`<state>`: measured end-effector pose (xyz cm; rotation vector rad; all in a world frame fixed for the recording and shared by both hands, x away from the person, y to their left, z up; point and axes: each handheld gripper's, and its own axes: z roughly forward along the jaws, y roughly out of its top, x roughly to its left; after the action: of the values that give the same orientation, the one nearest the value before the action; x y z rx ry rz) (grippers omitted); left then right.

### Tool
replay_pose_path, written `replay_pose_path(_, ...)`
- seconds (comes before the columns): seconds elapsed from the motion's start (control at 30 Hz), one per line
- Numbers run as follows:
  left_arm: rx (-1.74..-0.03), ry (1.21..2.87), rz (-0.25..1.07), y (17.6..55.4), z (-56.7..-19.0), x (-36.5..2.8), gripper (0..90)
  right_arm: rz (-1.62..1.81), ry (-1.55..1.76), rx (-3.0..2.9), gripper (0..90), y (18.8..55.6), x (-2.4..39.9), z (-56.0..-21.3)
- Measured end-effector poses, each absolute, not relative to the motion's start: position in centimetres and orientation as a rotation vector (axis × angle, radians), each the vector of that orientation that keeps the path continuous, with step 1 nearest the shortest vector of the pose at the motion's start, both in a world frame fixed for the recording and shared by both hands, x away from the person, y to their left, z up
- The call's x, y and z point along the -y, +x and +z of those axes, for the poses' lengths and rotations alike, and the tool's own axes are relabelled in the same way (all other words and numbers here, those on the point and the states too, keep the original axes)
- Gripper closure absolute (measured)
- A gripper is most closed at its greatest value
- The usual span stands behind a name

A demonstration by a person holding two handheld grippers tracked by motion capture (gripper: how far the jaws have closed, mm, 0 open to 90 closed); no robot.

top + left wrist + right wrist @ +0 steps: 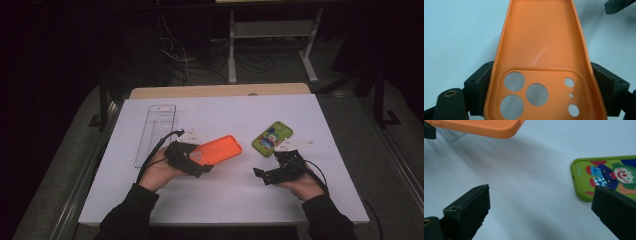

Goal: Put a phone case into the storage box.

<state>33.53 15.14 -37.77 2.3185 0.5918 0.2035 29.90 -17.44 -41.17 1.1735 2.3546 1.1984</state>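
My left tool (199, 161) pinches the orange case (218, 150) by its camera end, hollow side up above the tabletop (225, 200), while my right tool (261, 175), jaws spread and empty, points left with the green phone (272, 138) seemingly just beyond its far jaw.

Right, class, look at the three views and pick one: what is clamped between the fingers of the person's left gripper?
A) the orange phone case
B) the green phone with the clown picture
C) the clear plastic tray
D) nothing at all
A: in the left gripper view the orange phone case sits pinched between the left gripper's fingers, camera cutouts nearest the lens, while the green phone lies on the table.
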Motion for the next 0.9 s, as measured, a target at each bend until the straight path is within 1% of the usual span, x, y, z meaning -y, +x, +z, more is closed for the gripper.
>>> replay_pose_path(0.1, -0.637, 2.29, 0.188, 33.5, -37.8, -15.2, 15.9, 1.186, 1.178, -2.347, 1.0, 30.1, 17.4, -41.3)
replay_pose_path(0.63, -0.628, 2.284, 0.183, 33.6, -37.6, -15.2, 15.9, 1.122, 1.087, -2.314, 1.1, 29.6, 16.3, -41.3)
replay_pose_path(0.73, -0.633, 2.286, 0.177, 33.5, -37.6, -15.2, 15.9, 1.046, 0.982, -2.326, 1.1, 29.7, 16.3, -41.5)
replay_pose_path(0.9, -0.63, 2.291, 0.175, 33.5, -37.7, -15.1, 15.9, 1.021, 0.931, -2.309, 1.1, 29.3, 15.6, -41.5)
